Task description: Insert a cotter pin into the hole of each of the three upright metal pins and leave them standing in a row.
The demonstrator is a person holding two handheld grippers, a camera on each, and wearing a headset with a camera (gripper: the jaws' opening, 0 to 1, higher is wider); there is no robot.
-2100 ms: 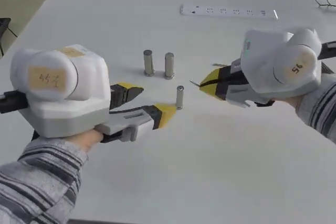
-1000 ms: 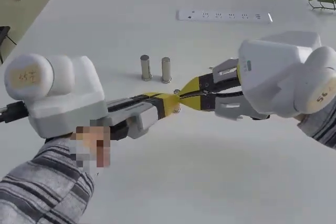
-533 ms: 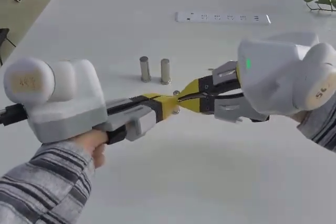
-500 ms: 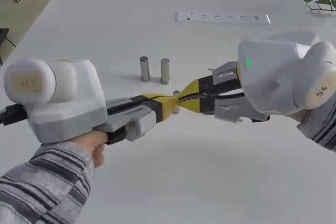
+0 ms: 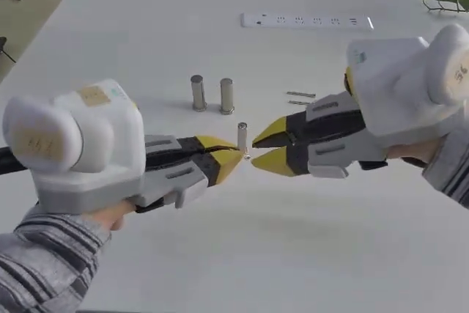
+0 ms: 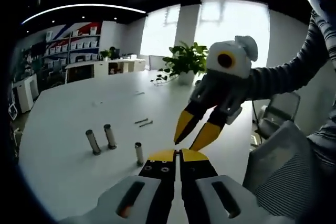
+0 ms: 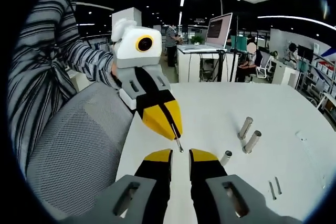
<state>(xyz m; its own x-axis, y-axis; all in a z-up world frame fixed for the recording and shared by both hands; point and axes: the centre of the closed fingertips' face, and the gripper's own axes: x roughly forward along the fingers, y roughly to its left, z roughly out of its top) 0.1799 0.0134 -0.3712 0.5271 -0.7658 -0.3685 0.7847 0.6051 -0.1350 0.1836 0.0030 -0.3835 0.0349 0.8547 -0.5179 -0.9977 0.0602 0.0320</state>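
Left claw [image 5: 234, 156] tips pinch cotter pin [image 7: 178, 142].

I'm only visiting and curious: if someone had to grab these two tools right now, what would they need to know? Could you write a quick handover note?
Left gripper: jaws shut on a cotter pin, close beside the nearest metal pin.
Right gripper: jaws open, holding nothing, facing the left one.
Back metal pins: upright, side by side; the nearest one stands forward of them.
Spare cotter pins: lying on the table, to the right.
Done: no cotter pin seen through any hole.
Left: fit all three, then probably line the nearest pin up with the others.
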